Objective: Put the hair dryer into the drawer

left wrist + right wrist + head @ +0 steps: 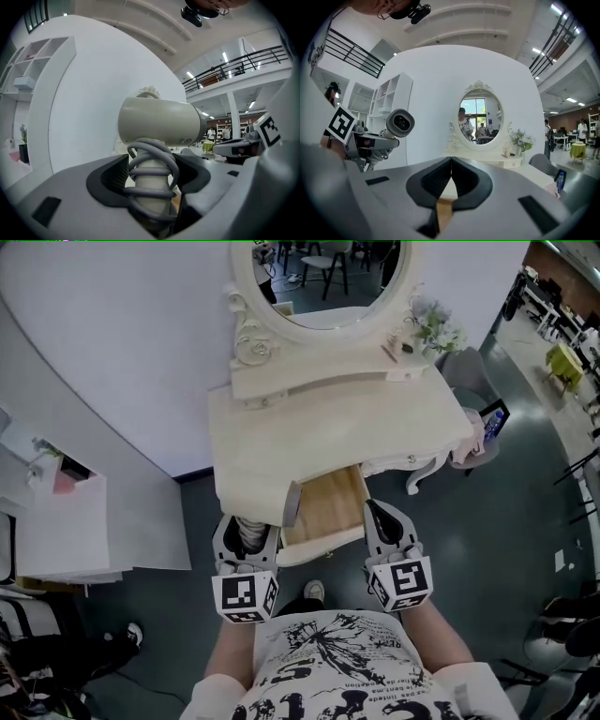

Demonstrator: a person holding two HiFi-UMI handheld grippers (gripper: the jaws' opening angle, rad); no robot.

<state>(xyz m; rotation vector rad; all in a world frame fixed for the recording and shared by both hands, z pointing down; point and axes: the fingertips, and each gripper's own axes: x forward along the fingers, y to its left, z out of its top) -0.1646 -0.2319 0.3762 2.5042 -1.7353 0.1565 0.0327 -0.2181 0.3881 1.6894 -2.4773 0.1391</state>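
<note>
As left hand-held gripper (152, 168) clamps hair dryer (159, 124), closed right hand-held gripper (451, 161) flanks open drawer (328, 505).

Bright even indoor light, soft shadows, strong fisheye bending edges, dark vignetted corners

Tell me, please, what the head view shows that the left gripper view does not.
Only the head view shows the open drawer, the mirror glass and the person's printed shirt. Only the left gripper view shows the balcony railing and the pads pressing the cord-wound handle. Both show the hair dryer held in the left gripper, with the right gripper beside it.
</note>
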